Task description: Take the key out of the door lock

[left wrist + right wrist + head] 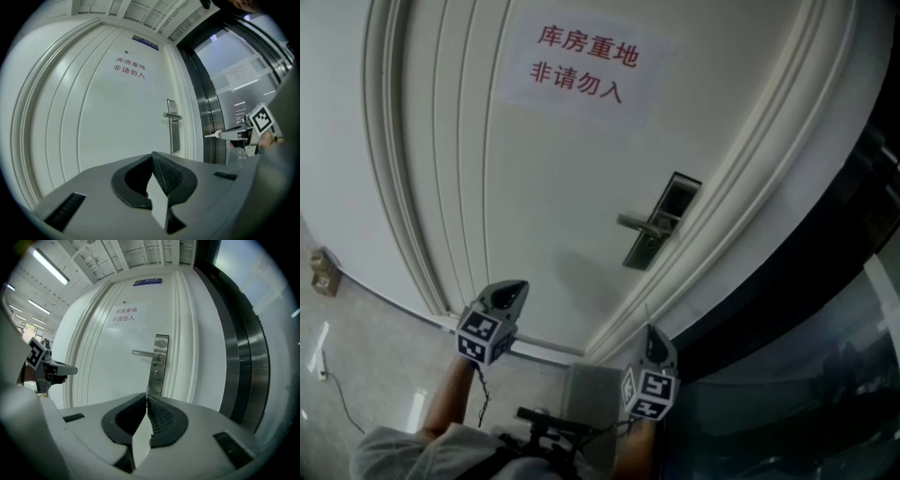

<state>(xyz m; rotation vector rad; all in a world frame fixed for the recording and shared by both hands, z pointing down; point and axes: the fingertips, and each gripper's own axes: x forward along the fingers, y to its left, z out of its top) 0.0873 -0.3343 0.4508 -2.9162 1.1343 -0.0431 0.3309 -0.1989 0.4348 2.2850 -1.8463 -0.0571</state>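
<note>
Left gripper (517, 284), fingers pressed together on nothing, hovers at seven o'clock before a white panelled door (534, 187) bearing a red-lettered paper notice (581, 61) at twelve o'clock. The brushed-steel lever lock plate (661, 220) sits toward three o'clock. At five o'clock, the right gripper (649, 328) pinches the small pale key (212, 136), well apart from the lock.

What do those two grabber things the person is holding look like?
The left gripper and the right gripper are both pale grey plastic beaks that narrow to a point, with dark ribbed pads inside. Each carries a cube printed with black-and-white square markers. A thin dark cable hangs below the left one. The person wears a grey sleeve.
</note>
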